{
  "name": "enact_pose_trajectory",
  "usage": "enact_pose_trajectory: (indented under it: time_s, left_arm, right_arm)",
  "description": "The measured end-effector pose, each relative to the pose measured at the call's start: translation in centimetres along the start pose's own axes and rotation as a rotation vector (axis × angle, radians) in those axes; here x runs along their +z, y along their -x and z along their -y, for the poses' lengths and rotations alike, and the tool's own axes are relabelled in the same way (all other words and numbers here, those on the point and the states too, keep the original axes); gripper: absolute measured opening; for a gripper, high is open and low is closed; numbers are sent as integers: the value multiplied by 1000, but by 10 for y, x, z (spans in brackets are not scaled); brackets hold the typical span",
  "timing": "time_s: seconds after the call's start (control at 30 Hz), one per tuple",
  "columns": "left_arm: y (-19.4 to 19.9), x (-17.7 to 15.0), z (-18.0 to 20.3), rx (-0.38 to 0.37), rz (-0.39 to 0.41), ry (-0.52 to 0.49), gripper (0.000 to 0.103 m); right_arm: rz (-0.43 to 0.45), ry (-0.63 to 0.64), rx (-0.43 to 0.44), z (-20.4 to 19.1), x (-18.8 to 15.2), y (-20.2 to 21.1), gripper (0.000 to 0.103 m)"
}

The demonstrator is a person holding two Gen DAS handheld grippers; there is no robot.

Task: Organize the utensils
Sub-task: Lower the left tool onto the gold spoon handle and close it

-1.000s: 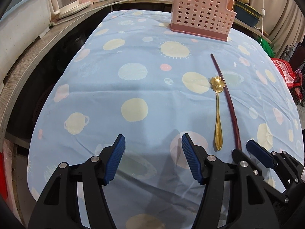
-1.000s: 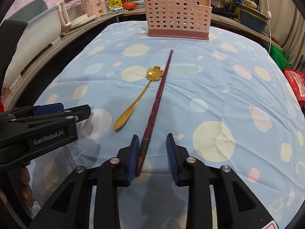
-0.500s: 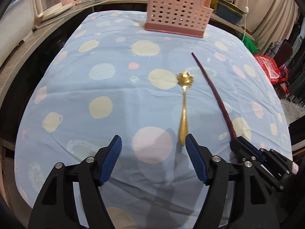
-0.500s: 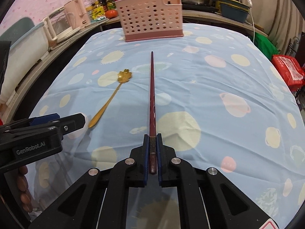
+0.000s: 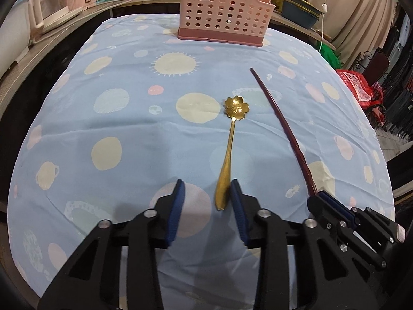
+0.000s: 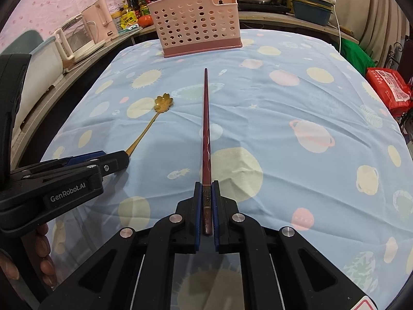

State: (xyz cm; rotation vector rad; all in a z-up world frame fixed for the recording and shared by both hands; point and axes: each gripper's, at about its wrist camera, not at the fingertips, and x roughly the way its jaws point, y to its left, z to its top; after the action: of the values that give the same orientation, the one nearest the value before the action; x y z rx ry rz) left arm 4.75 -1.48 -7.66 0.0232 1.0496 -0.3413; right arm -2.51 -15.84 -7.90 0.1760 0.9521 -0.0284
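**Chopstick clamped, spoon handle between open tongs**

Your right gripper (image 6: 206, 201) is closed on the thick near end of the dark red chopstick (image 6: 206, 118), its blue pads pressed to both sides of the decorated band. The stick runs straight ahead over the blue planet-print tablecloth (image 6: 296, 98), its tip pointing towards the pink perforated utensil basket (image 6: 196, 25) at the far edge. It looks stiff, light and lacquered, so it is probably slick; gripped this far back it has a long lever and could swivel if bumped.

Your left gripper (image 5: 206, 199) is parted, not yet gripping. The tail of the gold spoon (image 5: 231, 144) lies between its pads, close against the right one, flat on the cloth, with its flower-shaped bowl towards the far side. The spoon looks thin, rigid and smooth. Take it at the broad end of the handle where you are now; it lies low on soft cloth, so you may pinch fabric with it.

The left tool's body reads "GenRobot.AI" (image 6: 67, 193). The red bag (image 6: 389, 87) at the far right carries print too small to read.
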Motion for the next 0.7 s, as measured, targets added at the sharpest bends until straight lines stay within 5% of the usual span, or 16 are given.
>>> enact_pose_trajectory:
  time_s: [0.13, 0.7]
  left_arm:
    - [1, -3, 2, -5, 6, -20, 13]
    - [43, 8, -8, -44, 89, 24, 11]
  right_arm:
    - [0, 0, 0, 0, 0, 0, 7]
    - [51, -32, 36, 4, 11, 23, 7]
